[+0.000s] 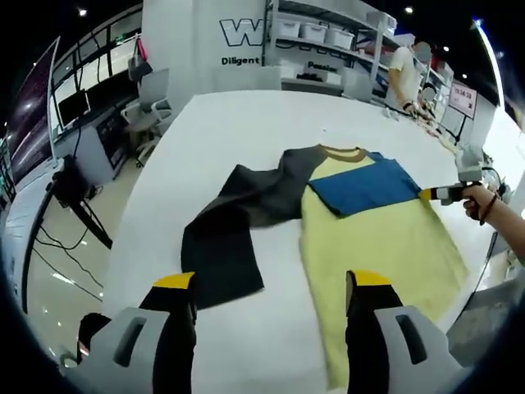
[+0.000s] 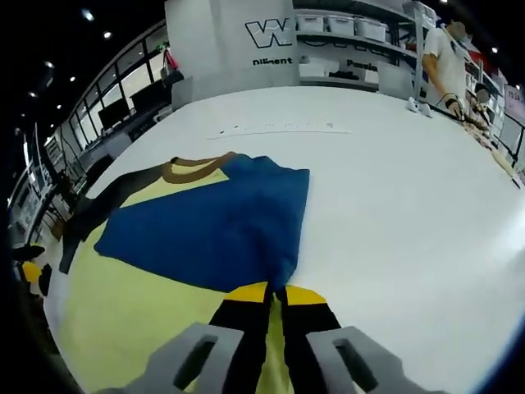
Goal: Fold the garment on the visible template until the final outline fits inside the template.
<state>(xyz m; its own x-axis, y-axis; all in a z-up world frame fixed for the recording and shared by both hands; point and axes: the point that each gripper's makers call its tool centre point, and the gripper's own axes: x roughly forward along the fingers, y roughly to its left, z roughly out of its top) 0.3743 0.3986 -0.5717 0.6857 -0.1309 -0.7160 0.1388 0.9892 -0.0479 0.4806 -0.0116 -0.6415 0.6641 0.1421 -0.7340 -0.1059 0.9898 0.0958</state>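
Left gripper view
- Bench (image 1: 246, 123): white, broad, carrying one garment.
- Garment (image 1: 361, 238): one shirt, laid flat at centre; yellow body running toward 5 o'clock, brown collar at 12 o'clock of the shirt.
- Grey sleeve (image 1: 238, 222): spread out toward 8 o'clock, flat on the bench.
- Blue sleeve (image 1: 365, 187): folded across the chest, just under the collar.
- Left tool (image 1: 271, 328): jaws wide apart at 6 o'clock, yellow tips, nothing between them, above the shirt's near edge.
- Right tool (image 1: 439, 194): coming in at 3 o'clock, held by a hand (image 1: 477, 201), tip touching the outer end of the blue sleeve.
- Shelves (image 1: 328, 37): at 12 o'clock, several white bins; contents hidden.
- Person (image 1: 406, 74): one, standing at 1 o'clock by the far bench edge.
- Chairs (image 1: 152, 98): at 10 o'clock, beside desks with monitors.

Right gripper view
- Right tool (image 2: 275, 300): jaws closed together at 6 o'clock, pinching the corner of the blue sleeve.
- Blue sleeve (image 2: 213, 222): large here, lying over the yellow body, from centre toward 9 o'clock.
- Yellow body (image 2: 139, 316): at 7 o'clock.
- Collar (image 2: 193, 168): at 10 o'clock of the sleeve.
- Grey sleeve (image 2: 98, 205): thin dark strip at 9 o'clock.
- Bench (image 2: 394, 205): bare white surface from 12 to 4 o'clock.
- Shelves (image 2: 353, 33): at 12 o'clock, white bins; contents hidden.
- Person (image 2: 447, 57): one, at 1 o'clock.
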